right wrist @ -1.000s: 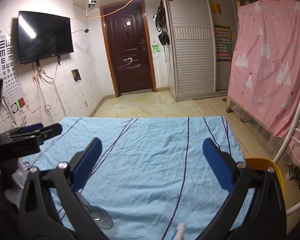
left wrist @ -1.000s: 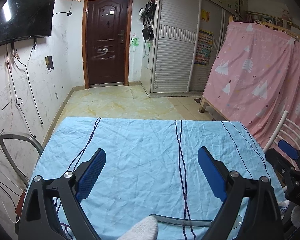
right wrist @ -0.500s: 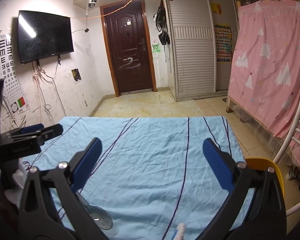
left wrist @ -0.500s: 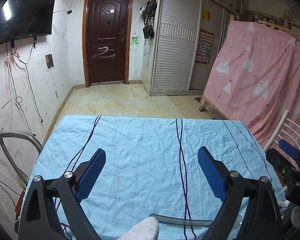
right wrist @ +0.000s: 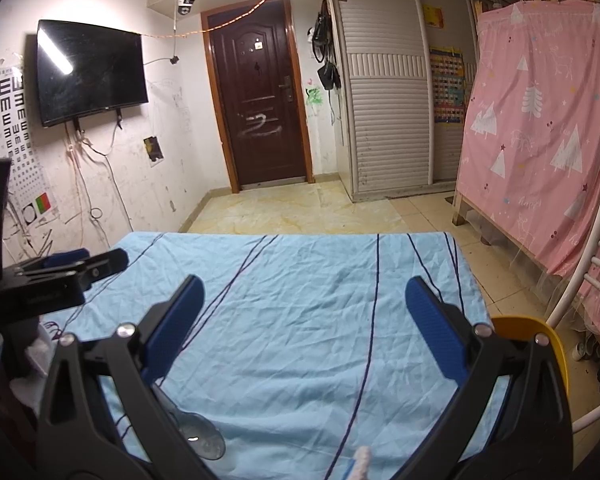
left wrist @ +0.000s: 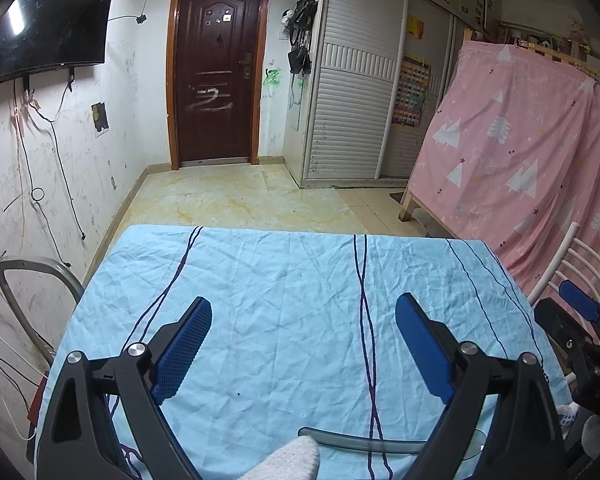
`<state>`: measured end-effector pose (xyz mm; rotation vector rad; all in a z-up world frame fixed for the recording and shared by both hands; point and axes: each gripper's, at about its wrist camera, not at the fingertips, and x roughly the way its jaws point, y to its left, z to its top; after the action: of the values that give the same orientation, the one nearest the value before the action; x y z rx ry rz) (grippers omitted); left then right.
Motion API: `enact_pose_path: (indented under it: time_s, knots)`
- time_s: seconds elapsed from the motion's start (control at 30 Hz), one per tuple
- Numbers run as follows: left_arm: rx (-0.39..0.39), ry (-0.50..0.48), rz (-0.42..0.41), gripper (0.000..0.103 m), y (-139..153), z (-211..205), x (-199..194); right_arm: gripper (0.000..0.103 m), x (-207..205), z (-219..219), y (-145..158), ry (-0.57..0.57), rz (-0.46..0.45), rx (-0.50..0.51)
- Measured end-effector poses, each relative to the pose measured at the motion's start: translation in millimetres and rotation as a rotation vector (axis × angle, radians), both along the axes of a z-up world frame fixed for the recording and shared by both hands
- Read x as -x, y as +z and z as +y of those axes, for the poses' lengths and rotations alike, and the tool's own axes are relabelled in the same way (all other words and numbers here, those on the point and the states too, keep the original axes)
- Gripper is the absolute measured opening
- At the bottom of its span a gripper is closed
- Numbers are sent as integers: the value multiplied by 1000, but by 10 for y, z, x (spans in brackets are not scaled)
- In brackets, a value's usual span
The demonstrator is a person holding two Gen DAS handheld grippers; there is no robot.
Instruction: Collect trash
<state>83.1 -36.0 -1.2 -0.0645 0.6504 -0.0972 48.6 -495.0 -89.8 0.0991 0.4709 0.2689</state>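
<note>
Left wrist view: left gripper (left wrist: 302, 322) fingers spread wide, nothing between them, above the bench (left wrist: 284, 280) with its light blue cloth. Clear plastic spoon (left wrist: 364, 442) lies at the near edge, white glove (left wrist: 288, 458) just beside it.

Right wrist view: right gripper (right wrist: 300, 304) fingers also wide apart, empty. Clear plastic spoon near the bottom-left, by the left finger. Yellow bin (right wrist: 524, 330) beside the bench's right edge.

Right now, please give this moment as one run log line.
phase: start | left claw: open, empty | right claw: open, empty | blue cloth: clear plastic spoon at near edge, untouched | trash collected: none seen
</note>
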Motion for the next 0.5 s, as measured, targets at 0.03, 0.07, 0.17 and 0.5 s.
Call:
enact_pose_path:
  time_s: [0.03,0.07,0.17,0.5]
  knots:
    - [0,0,1,84,-2,2,-4,97,-1,-4,2,0,1,1]
    - [1,-2,1,84,-2,2,-6,97,-5,-10,0,0,1,1]
    - [2,5,-14,84,6,10,8,97,-5,-10,-2,1,0,0]
    - [10,6,0,84,0,19,-9,97,-9,-4,-5,3,2,6]
